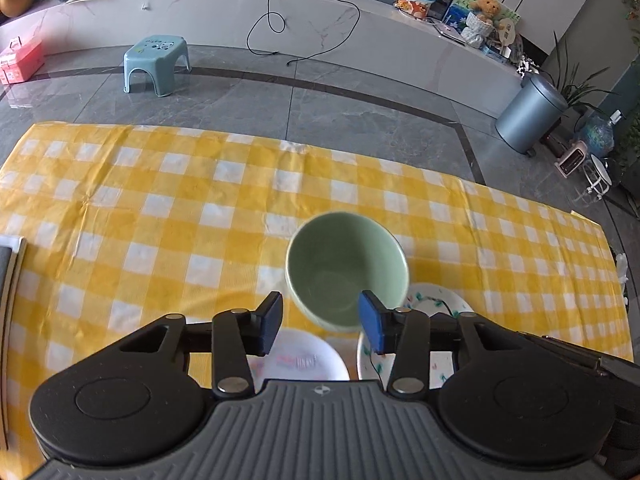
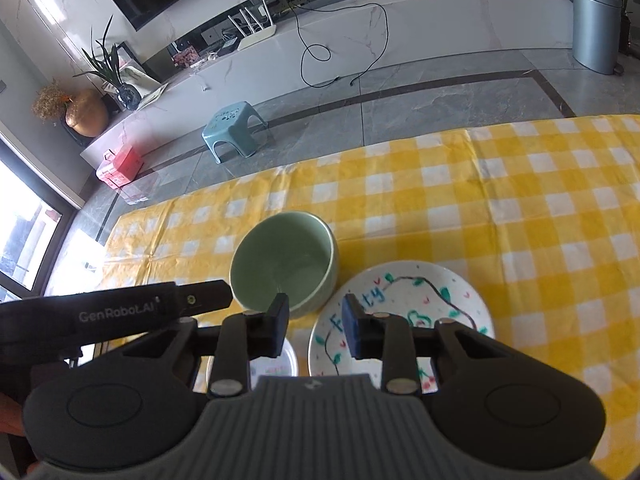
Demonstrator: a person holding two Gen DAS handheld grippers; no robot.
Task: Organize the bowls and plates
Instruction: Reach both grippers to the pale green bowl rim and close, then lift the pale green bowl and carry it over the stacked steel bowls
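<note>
A pale green bowl [image 1: 347, 268] [image 2: 286, 258] stands upright on the yellow checked tablecloth [image 1: 160, 208]. Its near wall lies just past my left gripper [image 1: 322, 322], whose blue pads stand apart; the right pad overlaps the bowl's near rim and neither pad presses on it. A hand-painted white plate [image 2: 404, 292] [image 1: 438, 298] lies right of the bowl. A small white dish [image 1: 304, 358] [image 2: 276, 364] with pink print sits under the fingers. My right gripper [image 2: 316, 322] hangs open over the gap between bowl and plate, holding nothing. The left gripper's black body [image 2: 120, 312] shows at left.
The table's far edge [image 1: 280, 142] drops to a grey tiled floor with a blue stool [image 1: 156, 62], a black cable [image 1: 276, 24] and a grey bin [image 1: 530, 114]. A dark flat object [image 1: 8, 276] lies at the table's left side.
</note>
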